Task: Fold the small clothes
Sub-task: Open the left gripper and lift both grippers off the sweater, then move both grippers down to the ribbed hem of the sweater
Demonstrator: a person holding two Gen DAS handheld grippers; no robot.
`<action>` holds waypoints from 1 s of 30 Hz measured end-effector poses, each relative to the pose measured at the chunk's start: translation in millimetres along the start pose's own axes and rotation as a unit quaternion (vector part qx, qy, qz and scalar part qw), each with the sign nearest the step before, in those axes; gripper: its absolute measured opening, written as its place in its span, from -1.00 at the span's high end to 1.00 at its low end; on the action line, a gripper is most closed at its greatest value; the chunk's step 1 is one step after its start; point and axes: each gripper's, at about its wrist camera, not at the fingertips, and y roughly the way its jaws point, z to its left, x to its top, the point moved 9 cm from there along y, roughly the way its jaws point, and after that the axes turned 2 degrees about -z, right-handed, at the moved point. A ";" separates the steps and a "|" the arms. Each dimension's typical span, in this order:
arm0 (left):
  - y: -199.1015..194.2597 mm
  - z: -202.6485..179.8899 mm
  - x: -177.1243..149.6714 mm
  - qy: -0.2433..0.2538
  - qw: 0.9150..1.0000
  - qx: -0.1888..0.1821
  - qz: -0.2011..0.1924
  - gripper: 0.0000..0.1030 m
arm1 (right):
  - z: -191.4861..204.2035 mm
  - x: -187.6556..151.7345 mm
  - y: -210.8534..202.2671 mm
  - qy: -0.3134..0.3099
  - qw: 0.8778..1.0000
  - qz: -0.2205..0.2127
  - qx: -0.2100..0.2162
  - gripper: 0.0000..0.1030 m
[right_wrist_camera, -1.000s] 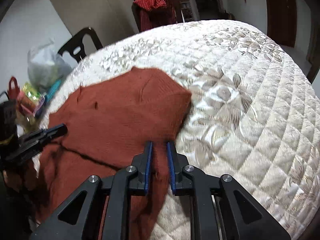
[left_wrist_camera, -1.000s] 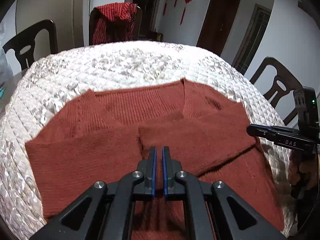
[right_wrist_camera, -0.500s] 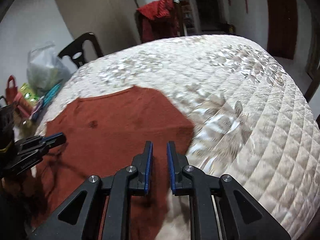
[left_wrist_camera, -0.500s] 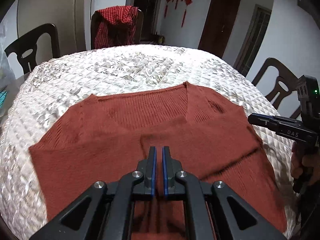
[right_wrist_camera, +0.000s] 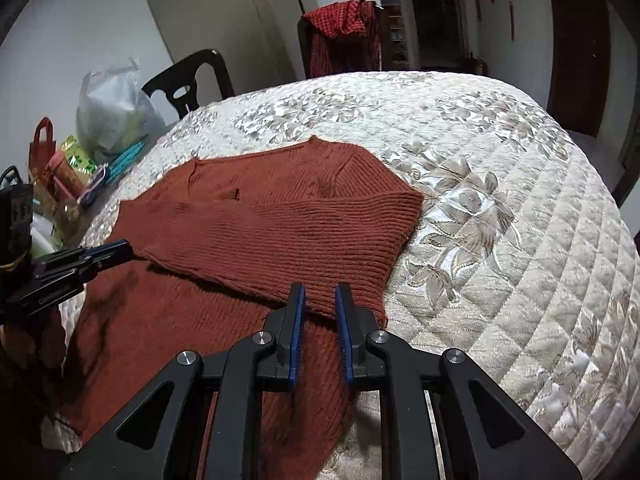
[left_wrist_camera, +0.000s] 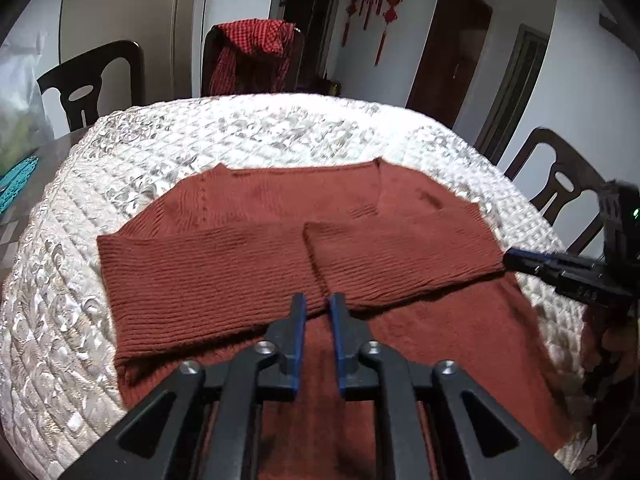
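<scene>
**One sweater, two grippers, three chairs**

One rust-red sweater (left_wrist_camera: 280, 264) lay on one quilted worktop (left_wrist_camera: 240, 136), with two sleeves folded across it. Two grippers were in view: the left gripper (left_wrist_camera: 318, 304) and the right gripper (right_wrist_camera: 320, 294). Three dark chairs (left_wrist_camera: 92, 76) stood around. One checked red cloth (left_wrist_camera: 252, 56) draped one chair. One plastic bag (right_wrist_camera: 112, 108) sat aside.

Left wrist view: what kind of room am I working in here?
Most likely a home dining room. A round table under a quilted cloth is ringed by dark wooden chairs, red knot ornaments hang on the wall, and wooden doors lead off. The sweater lies on the table.
</scene>
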 end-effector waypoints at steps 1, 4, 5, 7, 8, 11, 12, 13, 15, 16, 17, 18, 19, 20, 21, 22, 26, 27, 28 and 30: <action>2.9 -2.0 0.4 -0.004 1.000 -0.003 0.001 0.55 | -0.8 -2.6 1.6 0.003 1.000 0.003 0.000 0.70; 20.6 -10.4 -5.7 -0.008 1.000 -0.007 0.023 0.55 | -1.1 -11.0 9.5 0.005 1.000 0.016 0.003 0.70; 26.0 -12.8 -9.8 -0.004 0.999 -0.004 0.032 0.55 | -0.2 -10.7 9.2 0.001 1.000 0.013 0.002 0.69; 28.2 -14.6 -12.7 0.003 0.999 0.002 0.032 0.55 | 1.1 -10.3 7.2 0.004 1.000 0.016 0.001 0.69; 25.0 -14.5 -12.8 0.002 1.000 -0.001 0.031 0.55 | 1.5 -10.1 5.0 0.006 1.000 0.017 0.001 0.69; 10.0 -9.6 -12.4 -0.008 1.000 -0.005 0.020 0.52 | 4.0 -11.1 -4.4 0.005 1.000 0.011 0.003 0.63; 5.2 -7.3 -13.1 -0.007 1.000 -0.002 0.016 0.49 | 5.0 -11.6 -7.4 0.007 1.000 0.009 0.007 0.58; 0.3 -4.5 -14.8 -0.008 1.000 0.001 0.013 0.43 | 6.0 -12.5 -11.0 0.008 1.000 0.006 0.013 0.43; -8.4 1.8 -19.1 -0.013 1.000 0.008 0.010 0.39 | 9.3 -13.9 -18.7 0.010 1.000 -0.001 0.024 0.20; -13.0 5.4 -21.2 -0.014 1.000 0.015 0.008 0.39 | 10.7 -14.4 -20.9 0.011 1.000 -0.003 0.027 0.18; -17.7 8.9 -22.6 -0.013 1.000 0.023 0.004 0.39 | 11.9 -15.5 -24.0 0.011 0.999 -0.004 0.030 0.18; -22.2 11.7 -24.6 -0.013 0.999 0.033 0.001 0.39 | 12.9 -16.4 -27.3 0.010 0.999 -0.006 0.032 0.18; -26.7 14.5 -26.2 -0.013 0.999 0.043 -0.002 0.39 | 13.6 -16.9 -29.4 0.010 0.999 -0.007 0.032 0.18; -31.3 17.4 -27.9 -0.013 0.999 0.053 -0.007 0.39 | 14.8 -17.8 -32.6 0.009 0.999 -0.009 0.034 0.18; -36.0 19.3 -30.1 -0.015 0.998 0.061 -0.011 0.39 | 15.8 -18.5 -35.8 0.009 0.999 -0.011 0.035 0.18; -41.2 21.1 -32.4 -0.017 0.997 0.068 -0.015 0.38 | 16.5 -19.3 -39.2 0.009 0.999 -0.014 0.036 0.18; -61.8 25.2 -43.6 -0.029 0.996 0.080 -0.031 0.27 | 23.5 -24.3 -53.7 0.004 0.999 -0.021 0.042 0.18; -65.9 25.6 -46.6 -0.032 0.996 0.082 -0.033 0.27 | 24.9 -26.1 -56.3 0.002 0.999 -0.022 0.042 0.18; -69.9 25.8 -49.8 -0.035 0.995 0.082 -0.035 0.26 | 26.0 -27.9 -58.5 0.001 0.999 -0.022 0.043 0.18; -76.6 25.5 -56.4 -0.038 0.995 0.085 -0.036 0.24 | 29.2 -34.2 -62.7 -0.001 0.999 -0.021 0.045 0.18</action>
